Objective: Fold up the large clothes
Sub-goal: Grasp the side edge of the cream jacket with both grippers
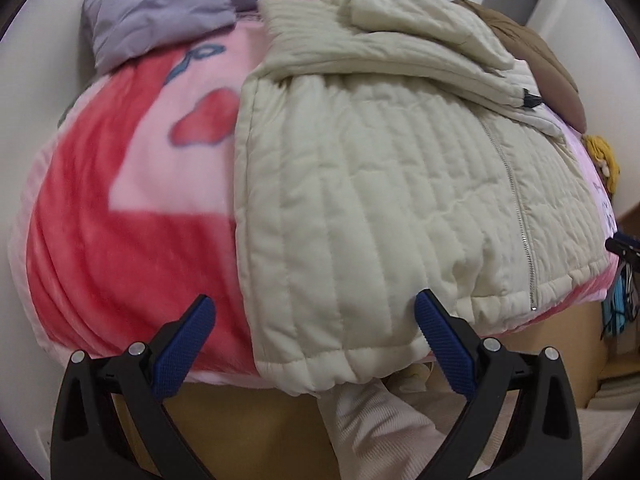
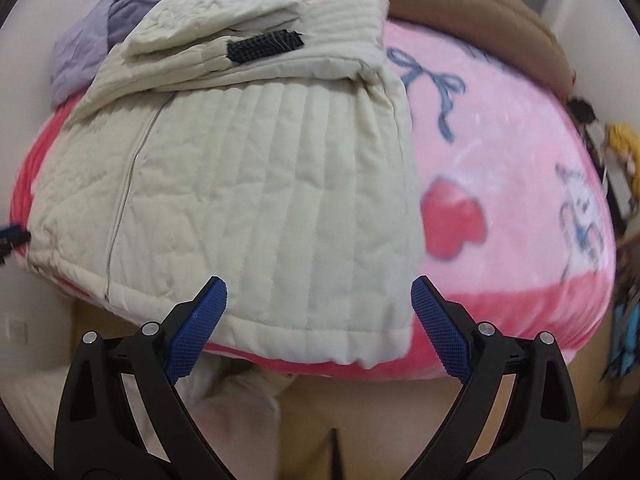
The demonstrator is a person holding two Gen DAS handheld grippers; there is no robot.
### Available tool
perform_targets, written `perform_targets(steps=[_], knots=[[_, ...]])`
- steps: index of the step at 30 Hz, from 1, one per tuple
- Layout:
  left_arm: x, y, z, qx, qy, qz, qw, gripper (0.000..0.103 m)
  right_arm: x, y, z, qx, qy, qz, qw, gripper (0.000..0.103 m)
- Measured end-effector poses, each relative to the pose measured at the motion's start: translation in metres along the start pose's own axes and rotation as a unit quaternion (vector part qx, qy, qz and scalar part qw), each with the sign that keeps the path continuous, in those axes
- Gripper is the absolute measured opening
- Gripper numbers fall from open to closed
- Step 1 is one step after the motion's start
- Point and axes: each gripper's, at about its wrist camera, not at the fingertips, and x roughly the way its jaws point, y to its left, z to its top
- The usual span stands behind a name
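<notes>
A cream quilted zip jacket point(image 1: 360, 184) lies on a pink and red blanket point(image 1: 120, 208), sleeves folded across its top. It also shows in the right wrist view point(image 2: 248, 184). My left gripper point(image 1: 314, 312) is open and empty, at the jacket's near left hem corner, which hangs over the bed edge. My right gripper point(image 2: 318, 296) is open and empty, straddling the jacket's near right hem corner. Neither one holds the cloth.
A lilac garment point(image 1: 156, 16) lies crumpled at the far left of the bed. A brown garment point(image 2: 460, 12) lies at the far right. A yellow-haired doll point(image 2: 624, 152) is by the bed's right side. Tan floor shows below the bed edge.
</notes>
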Motion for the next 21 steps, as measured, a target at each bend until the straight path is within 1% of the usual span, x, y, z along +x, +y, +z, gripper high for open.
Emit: perform_targets(steps=[2,4,7,9,12,15,18,20,21], knots=[[0.004,0.003,-0.002,-0.018,0.001,-0.011,0.9998,0.098,0.005,0.000,-0.003,0.010,0.001,0.000,1.000,0.089],[0.014,0.007,-0.005,-0.041,0.019,-0.023,0.9987,0.098,0.011,-0.001,-0.009,0.012,0.007,0.000,1.000,0.089],[0.023,0.014,-0.010,-0.071,0.029,-0.036,0.9964,0.098,0.022,-0.005,-0.020,0.017,0.020,-0.002,1.000,0.091],[0.034,0.017,-0.014,-0.082,0.041,-0.036,0.9951,0.098,0.023,-0.006,-0.025,0.019,0.012,-0.002,1.000,0.092],[0.049,0.022,-0.018,-0.109,0.066,-0.056,0.9902,0.098,0.025,-0.007,-0.026,0.028,0.007,0.004,1.000,0.094],[0.057,0.025,-0.019,-0.132,0.085,-0.060,0.9858,0.098,0.023,-0.010,-0.023,0.053,0.004,0.014,0.998,0.095],[0.059,0.026,-0.018,-0.136,0.089,-0.056,0.9851,0.098,0.021,-0.017,-0.021,0.089,0.001,0.020,0.996,0.094],[0.058,0.025,-0.017,-0.135,0.093,-0.056,0.9848,0.098,0.019,-0.022,-0.020,0.103,-0.002,-0.002,0.995,0.094],[0.058,0.024,-0.017,-0.139,0.098,-0.060,0.9837,0.098,0.018,-0.027,-0.021,0.110,-0.007,-0.005,0.994,0.094]])
